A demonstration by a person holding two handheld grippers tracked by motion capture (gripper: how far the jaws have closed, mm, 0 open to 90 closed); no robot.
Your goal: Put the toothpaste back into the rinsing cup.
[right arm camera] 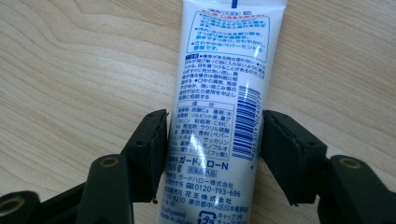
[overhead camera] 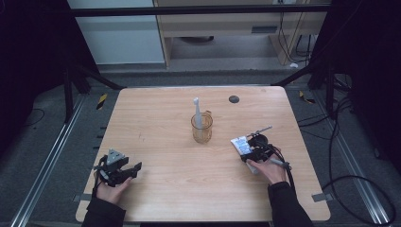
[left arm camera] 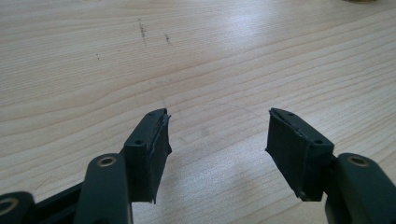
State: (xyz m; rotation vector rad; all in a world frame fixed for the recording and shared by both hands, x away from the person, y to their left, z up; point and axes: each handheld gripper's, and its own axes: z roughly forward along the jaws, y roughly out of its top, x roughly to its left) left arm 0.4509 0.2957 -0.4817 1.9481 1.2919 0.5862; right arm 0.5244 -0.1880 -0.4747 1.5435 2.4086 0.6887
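The bench has a pale wood-grain top with a smooth, lightly satin finish; soft glare shows on it in the left gripper view, along with a few fine dark scuff marks. The left hand-held gripper has matt black plastic links with brass-coloured rivets, and its pads look like dull black rubber with slightly ragged edges. The right hand-held gripper is of the same matt black build. The toothpaste tube is smooth, glossy white plastic printed in blue. The cup is clear amber-tinted plastic or glass. The toothbrush is pale, smooth plastic.
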